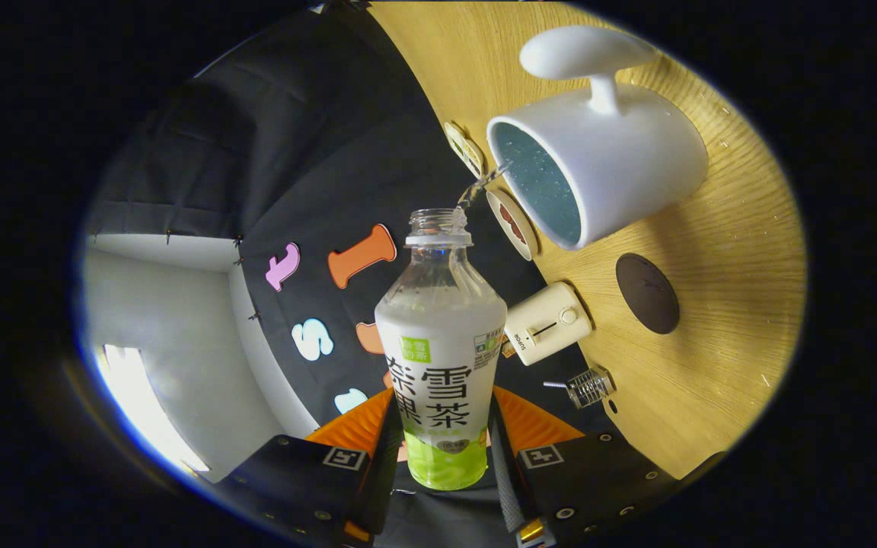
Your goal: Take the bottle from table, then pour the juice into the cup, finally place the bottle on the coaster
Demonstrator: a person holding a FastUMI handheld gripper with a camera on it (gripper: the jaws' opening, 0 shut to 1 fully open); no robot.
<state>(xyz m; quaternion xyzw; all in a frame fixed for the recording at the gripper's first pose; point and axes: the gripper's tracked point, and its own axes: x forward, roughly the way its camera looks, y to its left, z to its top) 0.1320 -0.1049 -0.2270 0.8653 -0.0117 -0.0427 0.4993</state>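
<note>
A: Bottle (pixel 440 358) first: how's it held?

B: The gripper (pixel 442 449) is clamped on its lower body, both fingers pressing the label. Thin clear plastic, uncapped, so light, squashy, a bit slick; low grip suits it.

A: Looks?

B: White label, pale green base, tipped toward the white cup (pixel 598 164) on the table (pixel 712 365), a thin stream leaving its mouth. Dark coaster (pixel 647 293) sits nearby.

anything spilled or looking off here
Nothing looks spilled. The gripper is shut on the uncapped bottle, tilted toward the white cup, and a thin stream of juice runs from its mouth over the cup's rim. The wooden table around the cup and the dark coaster look dry.
</note>
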